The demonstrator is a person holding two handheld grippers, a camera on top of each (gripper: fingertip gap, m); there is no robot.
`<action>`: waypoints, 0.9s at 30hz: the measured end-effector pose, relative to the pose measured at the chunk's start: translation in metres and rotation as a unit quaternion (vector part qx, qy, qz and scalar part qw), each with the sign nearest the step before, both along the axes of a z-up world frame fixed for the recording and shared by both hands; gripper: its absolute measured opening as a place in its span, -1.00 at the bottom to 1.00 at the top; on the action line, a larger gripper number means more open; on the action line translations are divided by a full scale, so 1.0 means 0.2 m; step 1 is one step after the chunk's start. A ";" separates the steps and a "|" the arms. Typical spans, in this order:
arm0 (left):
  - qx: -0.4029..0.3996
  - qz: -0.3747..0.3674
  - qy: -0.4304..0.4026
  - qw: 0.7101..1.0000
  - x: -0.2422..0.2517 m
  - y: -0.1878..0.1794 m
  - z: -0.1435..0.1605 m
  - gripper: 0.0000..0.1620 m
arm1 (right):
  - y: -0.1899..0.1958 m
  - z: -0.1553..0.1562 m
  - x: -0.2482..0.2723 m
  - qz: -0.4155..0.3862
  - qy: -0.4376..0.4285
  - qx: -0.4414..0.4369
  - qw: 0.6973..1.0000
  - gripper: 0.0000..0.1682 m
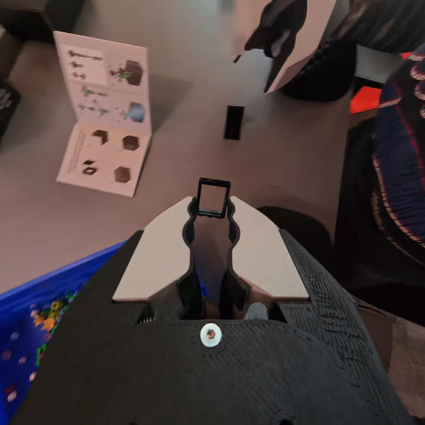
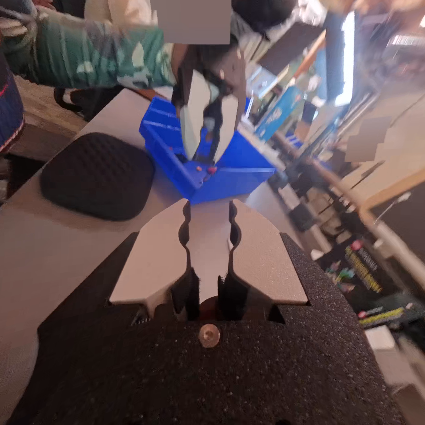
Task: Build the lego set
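Barely begun, we pinch a black frame piece (image 1: 212, 198) in our left gripper (image 1: 212, 202); beyond it a black brick (image 1: 234, 122) waits unjoined, our right gripper (image 2: 209, 204) agape, empty

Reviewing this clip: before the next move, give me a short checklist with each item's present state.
1. Left gripper holds the black frame piece: ok, clamped at the fingertips.
2. Frame square in the grip: cannot tell, it looks slightly tilted.
3. Right gripper free to help: ok, open and empty.
4. Instruction booklet open in view: ok, though blurred.
5. Black block on the table unobstructed: ok.
6. Blue bin within reach: cannot tell.
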State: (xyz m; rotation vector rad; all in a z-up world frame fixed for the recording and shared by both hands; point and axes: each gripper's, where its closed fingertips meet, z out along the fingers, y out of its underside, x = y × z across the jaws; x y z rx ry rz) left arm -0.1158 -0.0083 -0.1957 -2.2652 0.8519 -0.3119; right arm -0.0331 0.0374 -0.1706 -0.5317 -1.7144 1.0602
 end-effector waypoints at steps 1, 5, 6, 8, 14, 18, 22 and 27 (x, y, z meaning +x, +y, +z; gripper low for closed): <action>-0.011 -0.020 -0.003 1.000 0.05 -0.01 -0.01 -0.68 | -0.04 0.04 -0.01 0.012 0.018 0.017 1.000 -0.65; -0.044 -0.078 -0.008 0.996 0.18 -0.02 -0.03 -0.68 | -0.17 0.01 -0.06 0.056 0.009 0.129 0.990 -0.68; -0.048 -0.088 -0.007 0.995 0.20 -0.02 -0.03 -0.68 | -0.19 -0.02 -0.07 0.061 0.005 0.161 0.985 -0.68; -0.051 -0.102 -0.007 0.993 0.24 -0.02 -0.03 -0.68 | -0.22 -0.05 -0.08 0.067 0.021 0.211 0.975 -0.66; -0.051 -0.132 -0.029 0.990 0.32 -0.02 0.01 -0.69 | -0.24 -0.04 -0.12 0.049 0.056 0.242 0.967 -0.86; 0.042 -0.130 -0.087 0.987 0.34 0.03 0.15 -0.61 | -0.13 0.09 -0.09 0.014 0.038 -0.005 0.999 -0.90; 0.304 -0.011 -0.268 0.914 0.29 0.18 0.53 -0.57 | 0.07 0.36 0.00 0.034 0.073 -0.442 0.893 -0.90; 0.390 0.072 -0.413 0.820 0.39 0.31 0.55 -0.60 | 0.15 0.40 0.01 0.084 0.094 -0.657 0.743 -0.90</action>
